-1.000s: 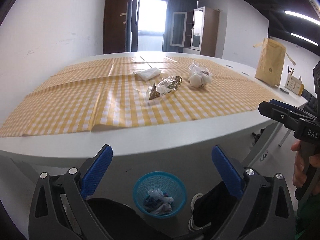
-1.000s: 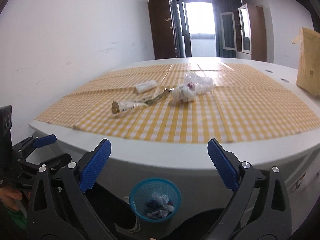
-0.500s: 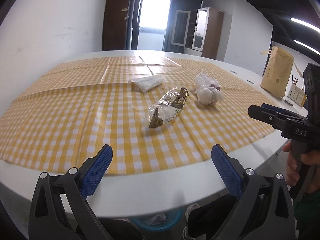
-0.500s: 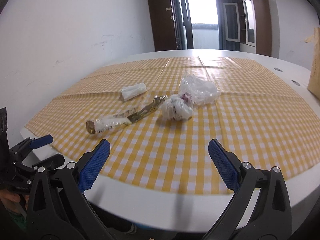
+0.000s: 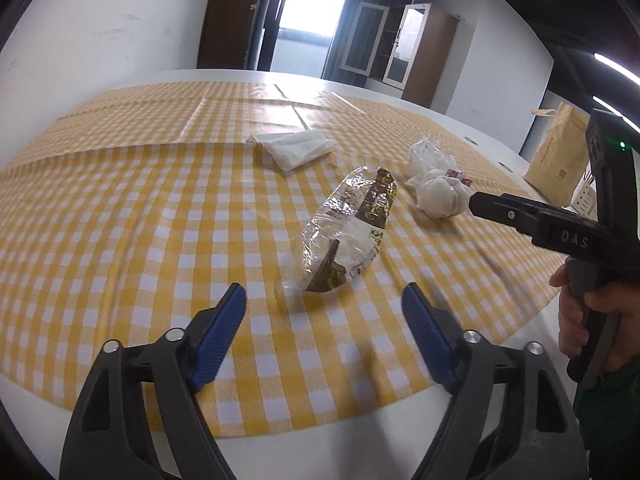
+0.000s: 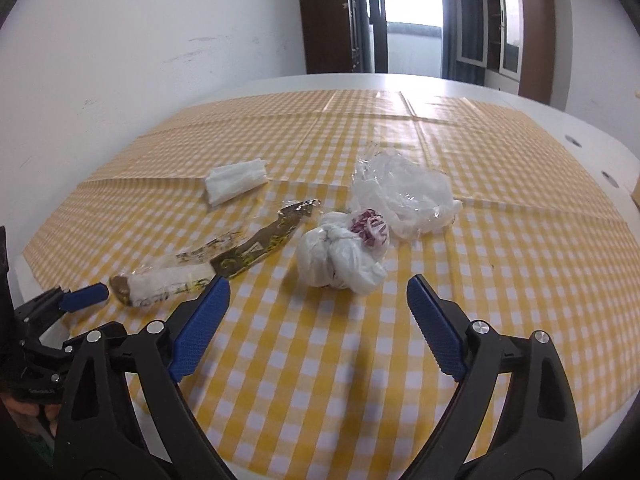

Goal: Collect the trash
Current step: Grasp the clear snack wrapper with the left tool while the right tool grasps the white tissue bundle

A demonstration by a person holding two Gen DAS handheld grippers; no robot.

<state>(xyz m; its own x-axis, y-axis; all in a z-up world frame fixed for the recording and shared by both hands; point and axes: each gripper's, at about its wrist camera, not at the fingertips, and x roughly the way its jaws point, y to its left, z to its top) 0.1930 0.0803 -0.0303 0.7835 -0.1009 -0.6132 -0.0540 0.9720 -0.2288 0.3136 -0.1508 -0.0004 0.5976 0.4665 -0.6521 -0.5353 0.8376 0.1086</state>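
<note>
A white round tabletop is covered by a yellow and white checked plastic cloth, and four bits of trash are seen lying on it. Furthest left, a folded white paper napkin is laid flat on the cloth, apart from the rest. Next to it, a long clear plastic wrapper with brown and gold print is stretched out just in front of the left hand-held gripper. The blue pads of this gripper are spread apart, though they have just been closing a little, and nothing is held between them. Further right, a small knotted white plastic bag with a purple patch is found just ahead of the right hand-held gripper. Its blue pads are spread wide too and have just been closing a little, with only bare cloth between them. A crumpled clear plastic bag is touching the back of the knotted one. At the far right edge, a tall brown paper bag is stood upright.
</note>
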